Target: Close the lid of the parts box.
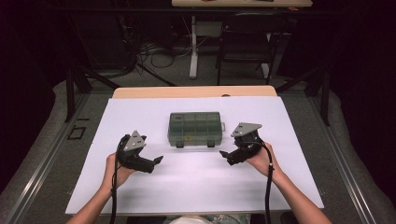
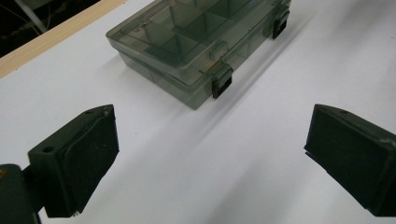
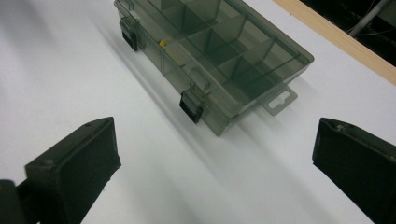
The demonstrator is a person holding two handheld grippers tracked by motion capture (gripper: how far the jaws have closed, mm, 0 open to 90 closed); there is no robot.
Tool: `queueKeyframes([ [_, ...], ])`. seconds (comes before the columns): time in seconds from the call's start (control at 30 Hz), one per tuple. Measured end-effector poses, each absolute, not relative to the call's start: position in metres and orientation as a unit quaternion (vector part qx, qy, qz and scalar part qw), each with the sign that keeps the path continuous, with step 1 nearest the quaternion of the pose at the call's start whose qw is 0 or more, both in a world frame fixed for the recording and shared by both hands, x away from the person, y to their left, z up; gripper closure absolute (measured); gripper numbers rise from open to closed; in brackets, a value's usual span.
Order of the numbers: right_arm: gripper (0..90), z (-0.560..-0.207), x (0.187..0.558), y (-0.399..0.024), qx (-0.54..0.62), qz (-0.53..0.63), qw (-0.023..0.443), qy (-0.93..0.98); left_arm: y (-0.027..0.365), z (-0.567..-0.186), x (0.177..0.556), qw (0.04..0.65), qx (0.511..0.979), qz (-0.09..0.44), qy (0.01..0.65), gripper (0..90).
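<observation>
Between the two released hand-held grippers, left (image 1: 158, 161) and right (image 1: 224, 155), the closed box (image 1: 194, 128) lies on the desk's white sheet (image 1: 196, 182), slightly beyond both, touching neither.

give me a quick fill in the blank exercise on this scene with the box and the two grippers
1. The smoky see-through compartment box lies on the white sheet with its lid ____.
2. The front of the box carries ____ black latches.
3. The left gripper and the right gripper both have their jaws ____, with nothing between them.
4. A small ____ item shows inside the box near the front wall.

Missing words: closed; two; open; yellow
</observation>
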State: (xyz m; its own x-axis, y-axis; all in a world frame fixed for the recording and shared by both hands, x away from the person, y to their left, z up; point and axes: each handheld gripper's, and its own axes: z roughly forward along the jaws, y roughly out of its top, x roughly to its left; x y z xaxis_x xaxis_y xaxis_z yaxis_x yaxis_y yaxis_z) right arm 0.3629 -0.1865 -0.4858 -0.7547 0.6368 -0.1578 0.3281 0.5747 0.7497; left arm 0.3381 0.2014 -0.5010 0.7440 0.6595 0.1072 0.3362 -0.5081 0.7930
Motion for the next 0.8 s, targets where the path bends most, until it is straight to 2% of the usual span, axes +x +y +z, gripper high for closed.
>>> queueKeyframes([
  [0.8, 0.0, -0.52, 0.315, -0.225, 0.307, 0.378, 0.237, 0.84, 0.226, -0.532, 0.29, 0.412, 0.825, 0.21, 0.325, 0.6],
])
